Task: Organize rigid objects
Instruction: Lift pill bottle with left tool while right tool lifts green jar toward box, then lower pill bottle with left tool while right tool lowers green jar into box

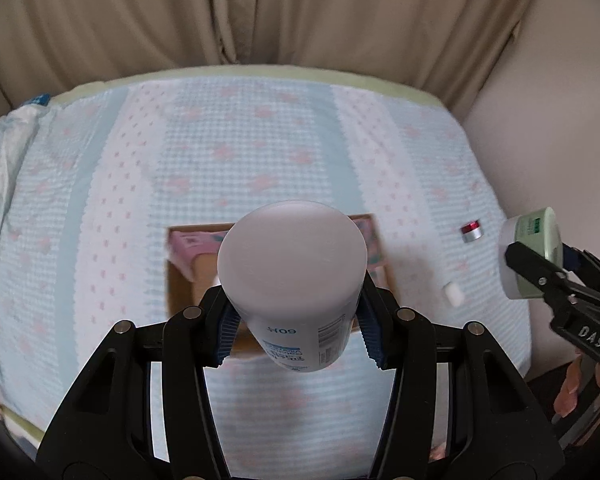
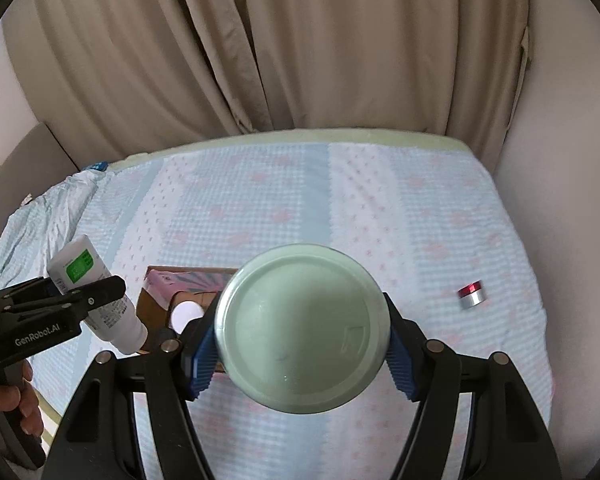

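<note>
Over the bed (image 1: 100, 184), centre of the left wrist view: left claw (image 1: 296, 324) clamped on a white bottle (image 1: 296, 272), blue pads pressing its sides. Bottle's long axis runs along the claw's line; flat base faces away from the camera toward the bed, printed label reads upside down on the lower wall. In the right wrist view the same bottle (image 2: 96, 292) sits at the left edge, tilted, its long axis slanting from upper left down to lower right, green label patch near the upper end, narrow end low.

Centre of the right wrist view: right claw (image 2: 300, 344) gripping a pale green jar (image 2: 304, 328) across its sides, round flat face turned toward the bed. In the left wrist view that jar (image 1: 532, 248) shows at the right edge, lying tilted in the claw, white rim leftward.

Below both claws, mid-frame: open cardboard box (image 1: 180, 276) on the bedspread, a pink item (image 1: 192, 248) inside at its upper left. Right of the box, on the bed: a small red-and-silver pot (image 1: 472, 232), and nearer, a small white piece (image 1: 454, 294). Beige curtain (image 1: 300, 12) fills the upper frame. A hand (image 2: 8, 404) holds the left handle at lower left.
</note>
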